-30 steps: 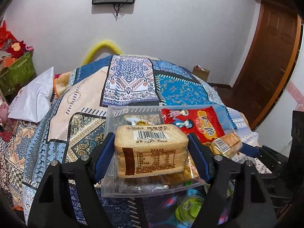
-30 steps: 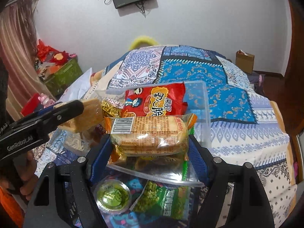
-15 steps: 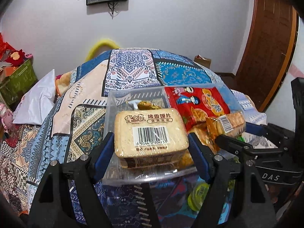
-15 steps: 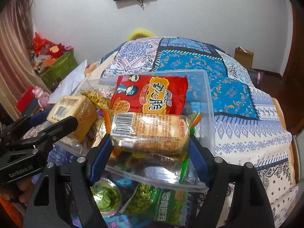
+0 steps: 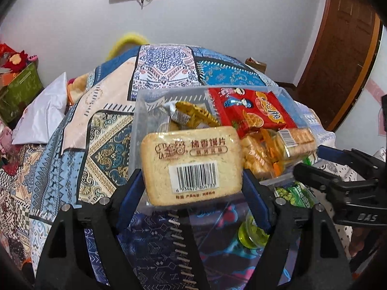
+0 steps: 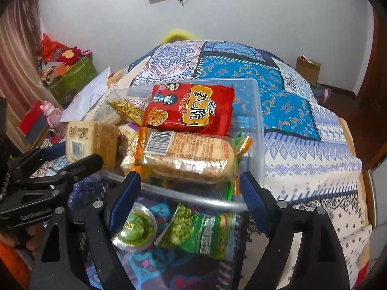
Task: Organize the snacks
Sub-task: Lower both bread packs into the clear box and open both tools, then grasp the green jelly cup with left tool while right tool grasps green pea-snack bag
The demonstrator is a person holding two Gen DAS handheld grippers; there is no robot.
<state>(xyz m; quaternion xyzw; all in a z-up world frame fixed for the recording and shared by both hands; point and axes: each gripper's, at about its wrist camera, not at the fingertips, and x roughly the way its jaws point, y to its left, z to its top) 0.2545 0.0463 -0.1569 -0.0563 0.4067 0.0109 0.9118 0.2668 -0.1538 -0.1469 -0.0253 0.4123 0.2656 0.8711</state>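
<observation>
My left gripper is shut on a tan pack of toasted bread slices and holds it over the near left part of a clear plastic bin. My right gripper is shut on an orange-trimmed cracker pack over the bin's near edge. The bin holds a red snack bag and a yellow packet. The bread pack also shows in the right wrist view, and the cracker pack in the left wrist view.
A green pea bag and a green jelly cup lie on the bed in front of the bin. A patterned quilt covers the bed. A white pillow lies at the left. A wooden door stands at the right.
Both grippers have tipped forward and moved in over the bin with their packs. The bread pack's printed top now faces the left wrist camera.
</observation>
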